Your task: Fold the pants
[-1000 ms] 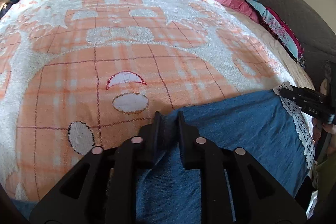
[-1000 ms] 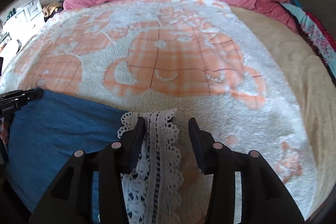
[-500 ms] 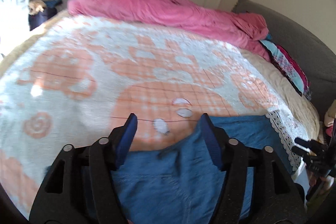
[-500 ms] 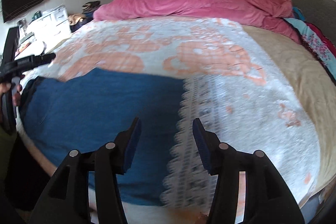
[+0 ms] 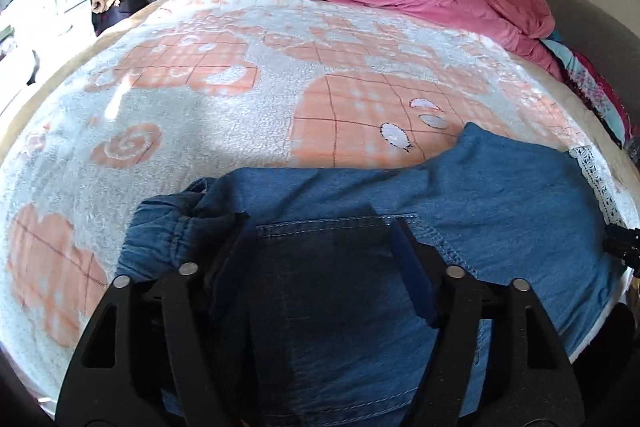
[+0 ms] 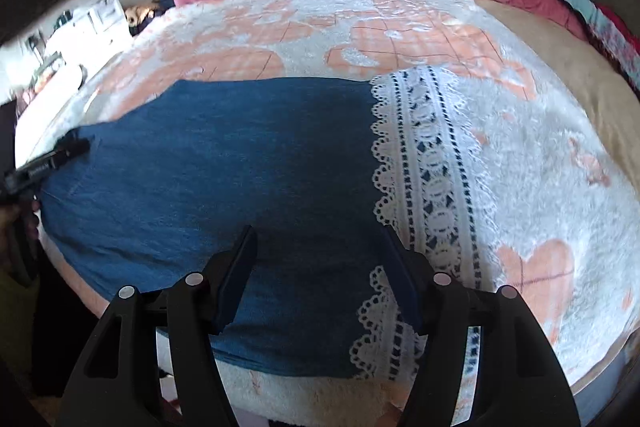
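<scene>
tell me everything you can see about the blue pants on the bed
The pants are blue denim-looking fabric with a gathered elastic waist, a stitched pocket and a white lace hem. They lie flat across the near edge of the blanket, waist toward the left gripper, hem toward the right gripper. Both grippers hover over them, jaws apart, gripping nothing; the right's are opening.
</scene>
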Demonstrator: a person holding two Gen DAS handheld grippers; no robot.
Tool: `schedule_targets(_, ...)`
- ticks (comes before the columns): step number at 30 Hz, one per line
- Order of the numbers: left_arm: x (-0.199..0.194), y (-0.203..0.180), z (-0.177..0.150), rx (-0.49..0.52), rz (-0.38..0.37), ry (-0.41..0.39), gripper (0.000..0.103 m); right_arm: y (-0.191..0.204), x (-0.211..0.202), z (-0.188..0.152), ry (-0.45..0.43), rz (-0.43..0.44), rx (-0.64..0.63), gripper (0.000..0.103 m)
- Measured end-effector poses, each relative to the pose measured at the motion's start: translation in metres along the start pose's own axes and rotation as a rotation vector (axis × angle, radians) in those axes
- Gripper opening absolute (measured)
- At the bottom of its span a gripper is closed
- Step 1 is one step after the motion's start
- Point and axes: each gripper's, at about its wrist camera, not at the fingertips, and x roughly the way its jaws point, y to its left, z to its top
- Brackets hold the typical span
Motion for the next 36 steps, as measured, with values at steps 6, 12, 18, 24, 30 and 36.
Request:
schedule_targets(6,0.003,0.008,-0.005,-0.034,-0.037,-0.018,0.061,-0.003,0.001,-0.008,-0.03,-0.009,0.028,0.062)
schedule_targets(12,-0.007,0.004,-0.006,-0.051,-0.057,-0.049,0.062,-0.003,0.001,-0.009,-0.05,-0.029,0.03,0.062)
schedule_targets(18,-0.05,-0.011,-0.013,-0.061,-0.139,-0.055,0.071,0.012,-0.035,-0.017,-0.149,-0.022,0.027,0.061)
schedule_targets(24,-0.061,-0.052,-0.038,0.068,-0.142,-0.034,0.082,0.026,-0.038,-0.032,-0.115,-0.047,0.007,0.061)
schedule_targets(30,-0.049,-0.062,-0.054,0.159,-0.031,0.012,0.084,0.012,-0.025,-0.044,-0.032,-0.059,0.072,0.062)
schedule_targets(36,-0.033,-0.05,-0.066,0.156,-0.021,0.054,0.084,0.011,-0.024,-0.054,-0.052,-0.053,0.075,0.062)
